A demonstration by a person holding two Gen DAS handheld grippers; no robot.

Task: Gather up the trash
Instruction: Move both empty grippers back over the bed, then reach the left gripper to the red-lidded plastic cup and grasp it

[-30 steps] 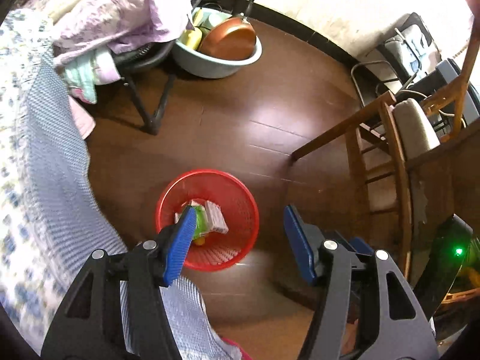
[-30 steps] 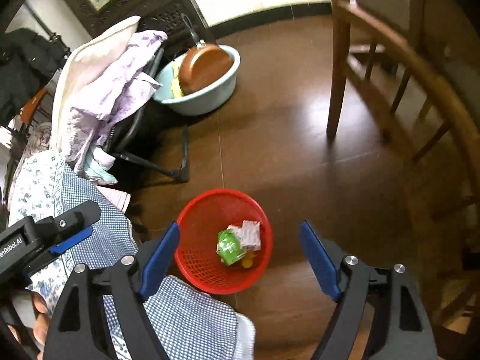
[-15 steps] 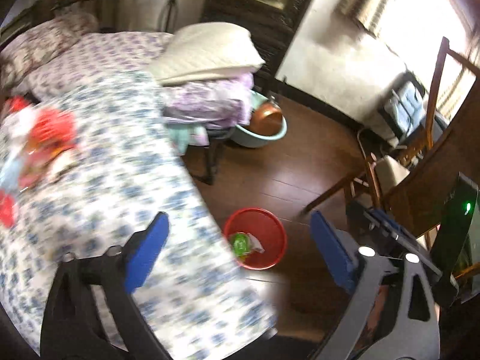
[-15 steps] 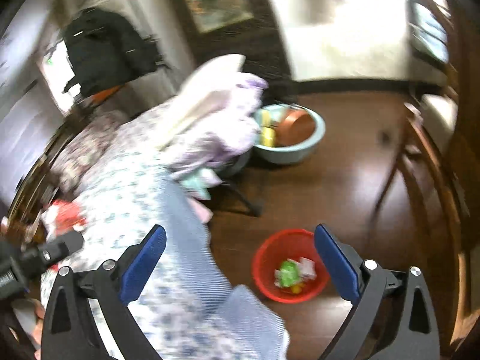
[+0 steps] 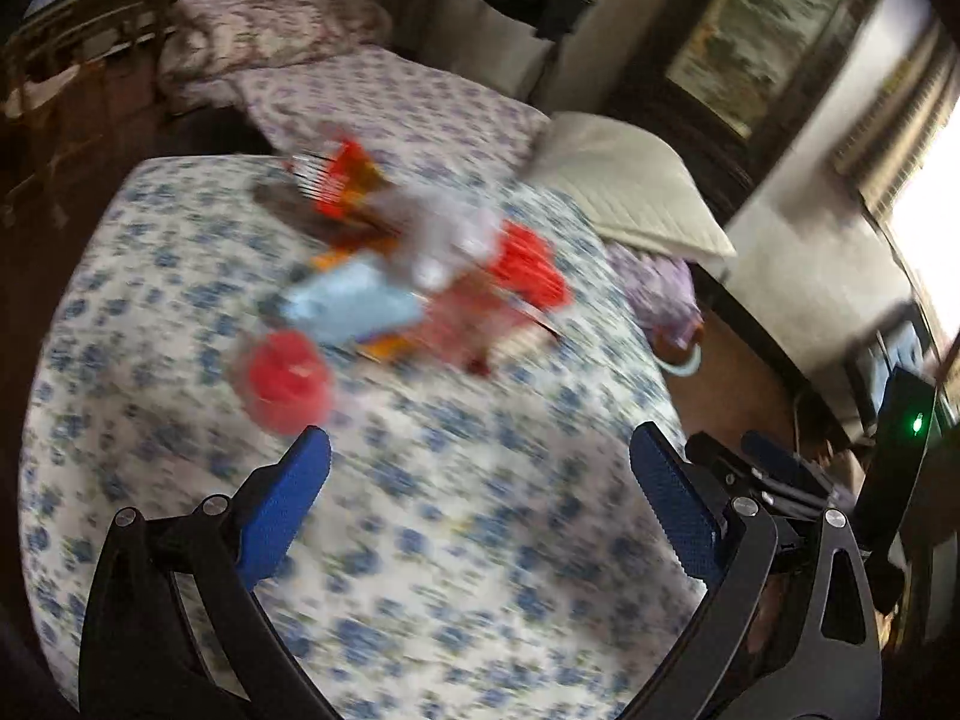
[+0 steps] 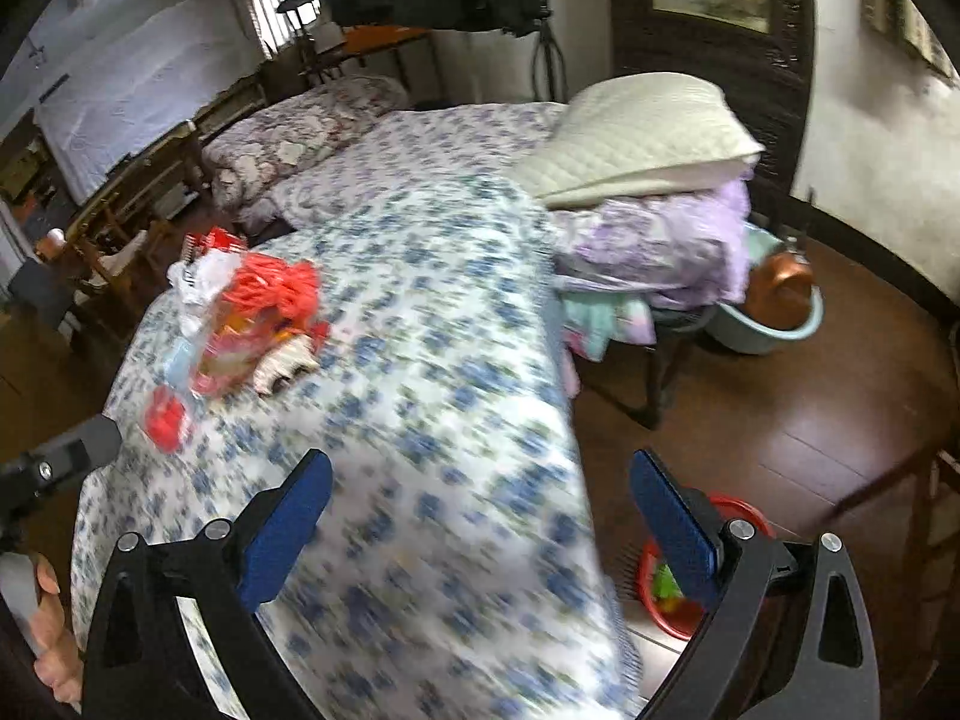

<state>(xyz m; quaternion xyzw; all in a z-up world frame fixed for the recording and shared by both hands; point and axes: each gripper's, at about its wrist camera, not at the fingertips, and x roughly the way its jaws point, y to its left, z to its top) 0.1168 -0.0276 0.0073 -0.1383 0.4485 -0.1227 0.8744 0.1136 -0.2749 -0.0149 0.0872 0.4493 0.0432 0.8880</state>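
A blurred heap of trash (image 5: 414,282) lies on the blue-flowered bed (image 5: 420,540): red wrappers, a pale blue packet and a red round lid (image 5: 285,381). It also shows in the right wrist view (image 6: 240,318). My left gripper (image 5: 480,504) is open and empty above the bed, short of the heap. My right gripper (image 6: 480,522) is open and empty over the bed's edge. The red basket (image 6: 744,510) with green trash stands on the floor behind my right finger.
A white pillow (image 6: 642,132) and purple folded bedding (image 6: 654,240) sit on a chair beside the bed. A blue basin with a copper pan (image 6: 780,300) stands on the brown floor. A wooden chair (image 6: 900,480) is at the right.
Both grippers have swung up and left from the red basket on the floor to the bed. The trash heap has come into view. Both stay open.
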